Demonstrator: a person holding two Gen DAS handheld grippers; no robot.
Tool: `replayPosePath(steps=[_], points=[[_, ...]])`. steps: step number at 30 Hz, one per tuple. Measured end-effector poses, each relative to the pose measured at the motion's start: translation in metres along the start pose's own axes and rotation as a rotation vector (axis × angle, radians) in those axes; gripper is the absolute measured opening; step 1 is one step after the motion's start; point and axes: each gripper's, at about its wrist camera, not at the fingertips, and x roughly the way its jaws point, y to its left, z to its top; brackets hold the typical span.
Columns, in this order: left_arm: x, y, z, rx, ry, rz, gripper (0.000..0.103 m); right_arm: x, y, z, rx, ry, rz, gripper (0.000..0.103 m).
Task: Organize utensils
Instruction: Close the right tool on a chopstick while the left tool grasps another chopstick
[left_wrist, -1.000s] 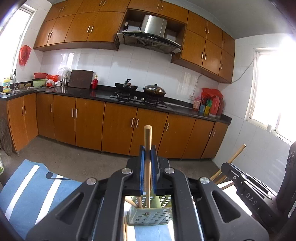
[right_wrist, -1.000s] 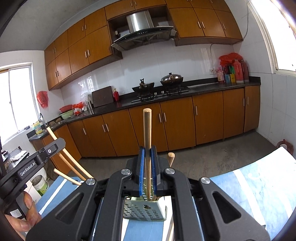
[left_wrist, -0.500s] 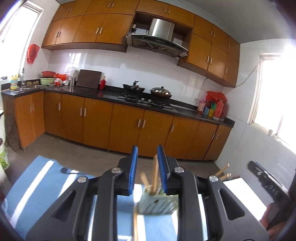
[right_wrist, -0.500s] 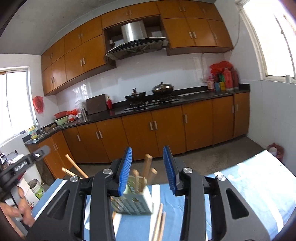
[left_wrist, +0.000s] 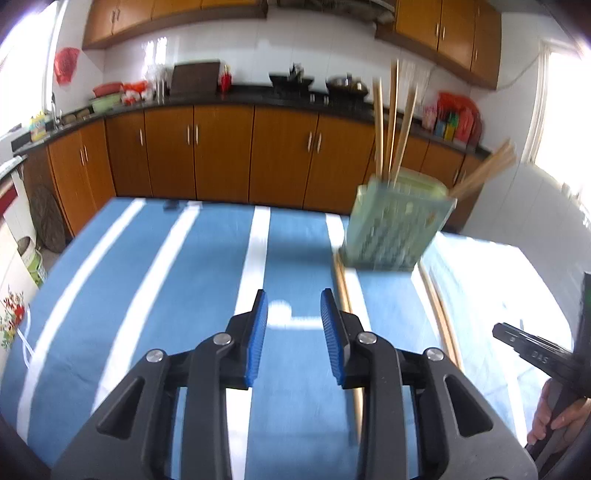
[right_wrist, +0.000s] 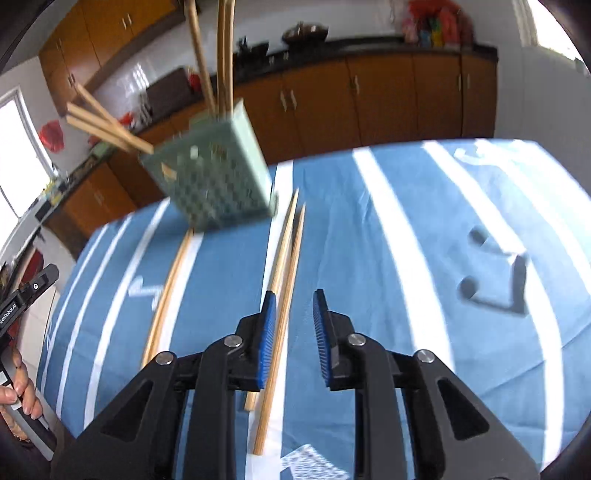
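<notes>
A pale green perforated utensil holder (left_wrist: 397, 225) stands on the blue striped cloth, with several wooden chopsticks (left_wrist: 391, 122) sticking out of it; it also shows in the right wrist view (right_wrist: 214, 181). My left gripper (left_wrist: 293, 306) is open and empty above the cloth, left of the holder. My right gripper (right_wrist: 293, 306) is open and empty, low over two loose chopsticks (right_wrist: 284, 280) lying on the cloth. Another loose chopstick (right_wrist: 168, 291) lies to the left, and more lie beside the holder (left_wrist: 439, 314).
The table is covered by a blue cloth with white stripes (left_wrist: 166, 295). Brown kitchen cabinets (left_wrist: 221, 155) and a dark counter run behind it. The other gripper's body shows at the right edge (left_wrist: 539, 354) and at the left edge (right_wrist: 26, 295).
Both grippers let go of their chopsticks into the holder, opened, and have pulled back and tilted down toward the cloth. The holder now sits farther away.
</notes>
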Motion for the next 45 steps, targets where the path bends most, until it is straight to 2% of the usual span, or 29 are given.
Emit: replayPosePath(steps=[7,10,17,23,27,31,34,40,45], points=[[0.018,-0.003,-0.023,0.006,0.081,-0.043,0.030,0.030,0.012,-0.017,-0.028,0.068,-0.019,0.021],[0.022,-0.005,-0.030,0.003,0.098,-0.060,0.030,0.036,0.012,-0.021,-0.039,0.082,-0.033,0.018],[0.030,-0.017,-0.038,0.021,0.134,-0.104,0.030,0.037,0.011,-0.020,-0.066,0.064,-0.060,0.010],[0.041,-0.025,-0.044,0.017,0.168,-0.141,0.030,0.038,0.013,-0.021,-0.094,0.054,-0.070,0.010],[0.048,-0.032,-0.047,0.029,0.188,-0.148,0.030,0.040,0.013,-0.019,-0.124,0.042,-0.091,0.009],[0.055,-0.038,-0.052,0.047,0.209,-0.146,0.030,0.040,-0.007,-0.010,-0.076,0.023,-0.178,0.008],[0.059,-0.041,-0.056,0.058,0.222,-0.150,0.027,0.038,-0.025,-0.004,-0.013,0.023,-0.177,0.008],[0.068,-0.047,-0.062,0.094,0.250,-0.123,0.018,0.036,-0.030,-0.005,-0.018,0.016,-0.183,0.008],[0.071,-0.050,-0.063,0.111,0.254,-0.104,0.018,0.035,-0.028,-0.006,-0.023,0.015,-0.181,0.008]])
